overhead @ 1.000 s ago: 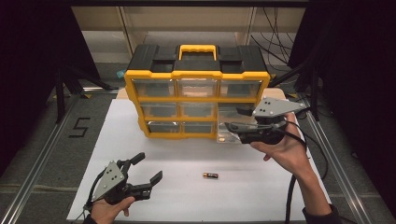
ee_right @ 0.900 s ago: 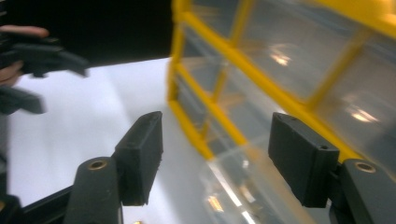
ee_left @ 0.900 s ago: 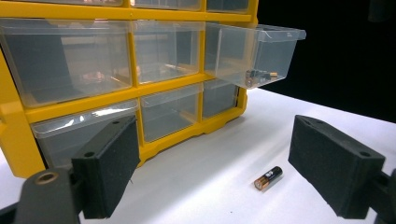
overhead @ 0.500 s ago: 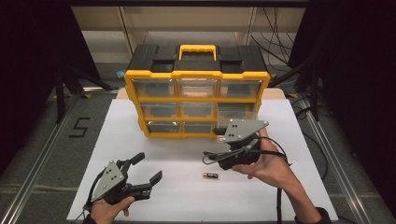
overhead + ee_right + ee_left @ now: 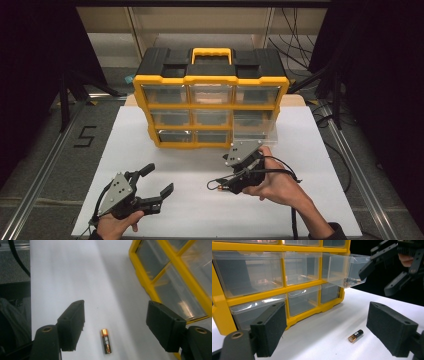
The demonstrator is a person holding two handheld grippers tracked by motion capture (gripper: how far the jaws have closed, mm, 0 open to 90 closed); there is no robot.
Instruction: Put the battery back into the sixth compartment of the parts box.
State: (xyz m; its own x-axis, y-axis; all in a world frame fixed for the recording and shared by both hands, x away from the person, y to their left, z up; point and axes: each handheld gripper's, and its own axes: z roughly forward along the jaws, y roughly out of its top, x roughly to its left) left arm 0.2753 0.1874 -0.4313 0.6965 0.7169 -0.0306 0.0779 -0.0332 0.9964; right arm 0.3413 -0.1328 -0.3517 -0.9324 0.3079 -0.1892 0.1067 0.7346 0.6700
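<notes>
Right claw [image 5: 216, 187] has dropped, wide open, astride battery [image 5: 106, 341]; drawer [image 5: 344, 268] holds another.

Both grippers black, each topped by a grey three-cornered plate with small dark screw holes. Left gripper [image 5: 155, 189]: thick rectangular foam-like pads [image 5: 270, 327], round brass-ringed holes in the jaw arms. Right gripper [image 5: 216, 186]: same blocky pads [image 5: 71, 323], black cable looping off its body. Dark sleeve cuff at the wrist behind the right gripper.
</notes>
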